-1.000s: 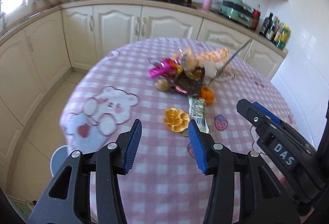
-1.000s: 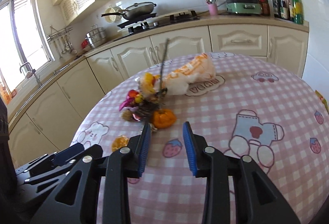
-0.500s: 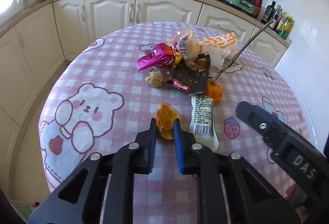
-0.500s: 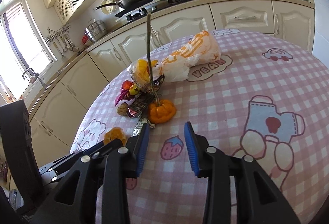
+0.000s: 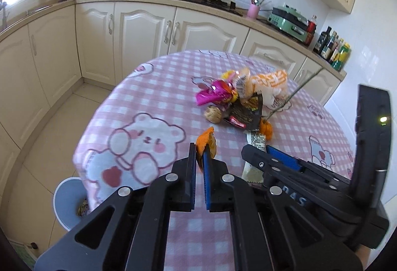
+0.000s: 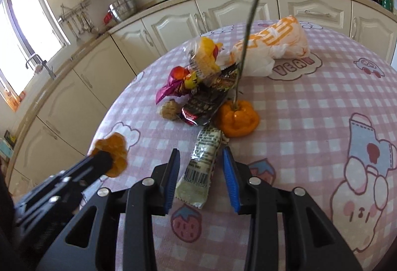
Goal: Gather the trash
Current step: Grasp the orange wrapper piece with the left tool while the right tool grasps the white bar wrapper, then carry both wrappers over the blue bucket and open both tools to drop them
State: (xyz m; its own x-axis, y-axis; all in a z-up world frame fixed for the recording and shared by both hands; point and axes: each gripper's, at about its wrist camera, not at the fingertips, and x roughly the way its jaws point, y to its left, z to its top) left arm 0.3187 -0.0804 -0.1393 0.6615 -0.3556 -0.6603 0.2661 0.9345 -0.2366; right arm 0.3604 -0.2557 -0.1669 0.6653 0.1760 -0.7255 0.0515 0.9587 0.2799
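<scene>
Two grips are in play. My left gripper (image 5: 199,158) has its fingers pinched nearly together on an orange peel (image 5: 207,144), lifted clear of the cloth. My right gripper (image 6: 201,173) straddles a pale snack wrapper (image 6: 198,171) lying flat, jaws closing, pads not yet on it as far as I can judge.

Risk one: the peel is held only by its edge and could slip out on the way to the bin (image 5: 65,204), which sits on the floor just past the table's near edge. Risk two: the flat wrapper may slide or the pads may snag the tablecloth (image 6: 310,122) instead.

More litter remains mid-table: a dark foil packet (image 6: 203,104), a magenta wrapper (image 6: 171,89), a white and orange bag (image 6: 273,47) and a small orange fruit (image 6: 237,119) on a long stem. Cream kitchen cabinets (image 5: 139,30) ring the table, daylight from the window (image 6: 32,30).
</scene>
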